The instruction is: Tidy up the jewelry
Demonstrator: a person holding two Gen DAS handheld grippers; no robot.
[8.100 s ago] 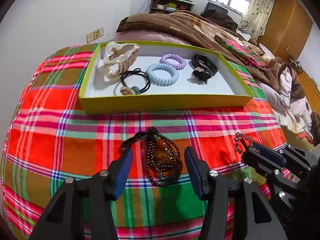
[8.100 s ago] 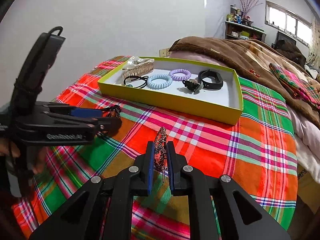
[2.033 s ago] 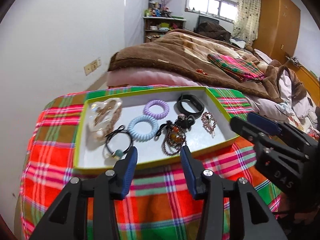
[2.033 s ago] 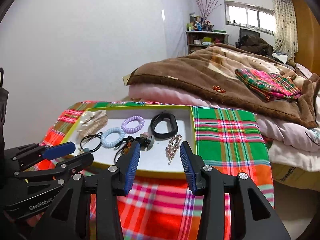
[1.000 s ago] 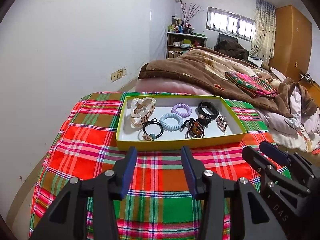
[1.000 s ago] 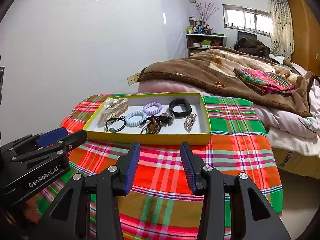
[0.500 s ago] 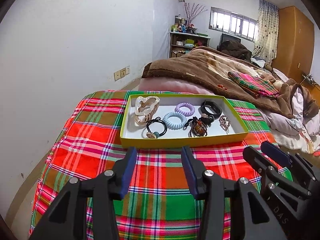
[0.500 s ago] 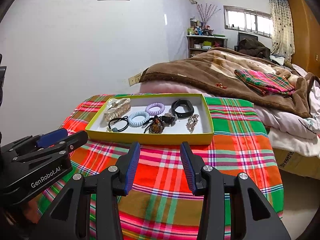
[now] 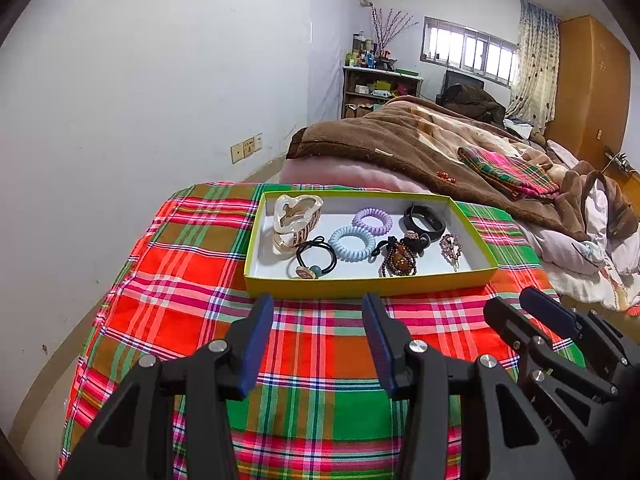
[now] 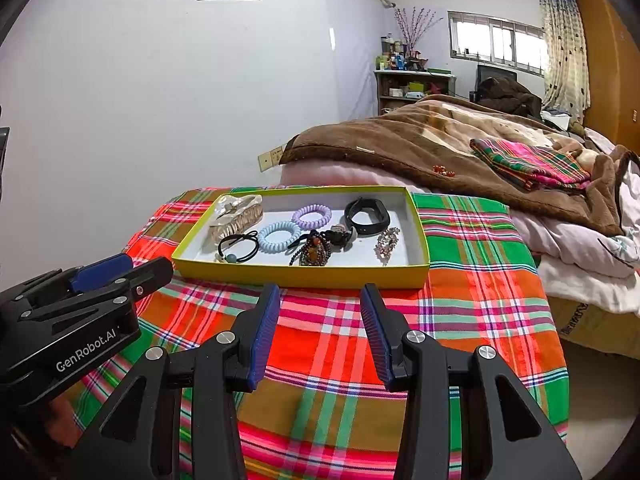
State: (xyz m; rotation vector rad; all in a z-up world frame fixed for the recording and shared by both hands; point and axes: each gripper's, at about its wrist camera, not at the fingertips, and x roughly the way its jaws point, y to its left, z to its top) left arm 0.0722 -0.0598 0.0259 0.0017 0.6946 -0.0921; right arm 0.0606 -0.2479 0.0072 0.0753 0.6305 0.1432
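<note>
A yellow-green box point(image 9: 360, 286) point(image 10: 304, 276) stands on the plaid cloth. In it lie a shell hair claw point(image 9: 296, 220), a black hair tie point(image 9: 316, 258), a blue coil tie point(image 9: 352, 243), a purple coil tie point(image 9: 373, 221), a dark bead bracelet point(image 9: 398, 260) point(image 10: 312, 254), a black band point(image 9: 424, 220) and a sparkly clip point(image 9: 451, 245) point(image 10: 387, 243). My left gripper point(image 9: 318, 340) is open and empty, held back from the box's near wall. My right gripper point(image 10: 320, 330) is open and empty, also short of the box.
The plaid-covered table point(image 9: 320, 360) drops off at left toward the white wall. A bed with a brown blanket point(image 9: 420, 140) lies behind the box. A shelf point(image 9: 376, 88) and a wardrobe point(image 9: 588, 80) stand at the far end of the room.
Earlier each gripper worked a piece on the cloth; the bracelet and clip now lie in the box. Both grippers have drawn back, open and empty. Little has moved in the last half second.
</note>
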